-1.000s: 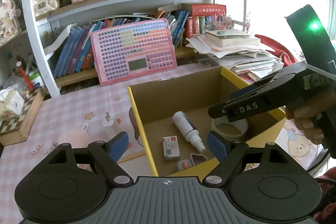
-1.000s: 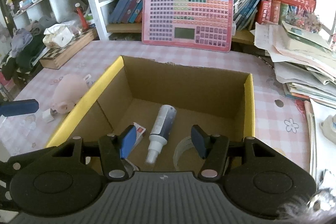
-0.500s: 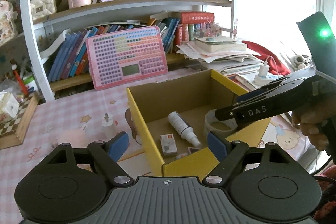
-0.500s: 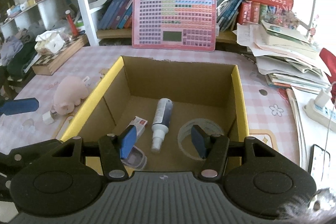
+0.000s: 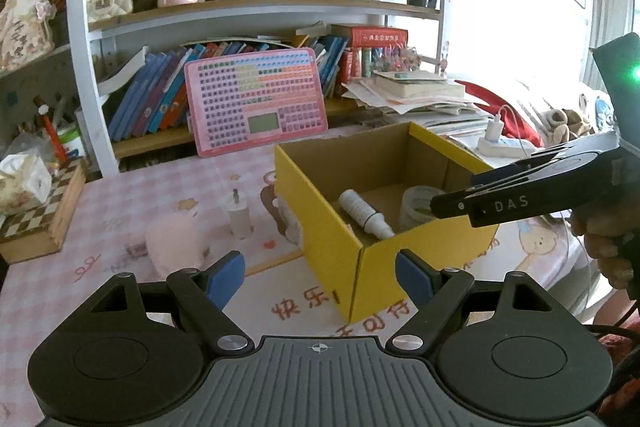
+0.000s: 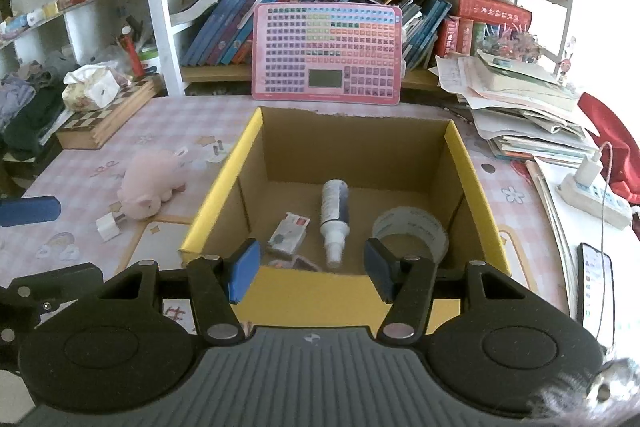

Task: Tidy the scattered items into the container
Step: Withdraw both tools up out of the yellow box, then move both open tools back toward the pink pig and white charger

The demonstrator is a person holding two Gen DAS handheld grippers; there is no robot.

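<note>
The pink pig toy [image 6: 150, 183] is seen lying on the desk [image 6: 92, 167] left of the yellow box [image 6: 476, 183] (bottle, tape inside). Both the left gripper [image 5: 320, 273] and right gripper [image 6: 310, 269] are held apart, empty; the pig should be straddled squarely.

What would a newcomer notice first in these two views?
The yellow-edged cardboard box at table centre, holding a spray bottle, a tape roll and a small packet. Next, the pink button board leaning on the bookshelf behind it. Left of the box, a pink plush pig lies on the checked tablecloth.
</note>
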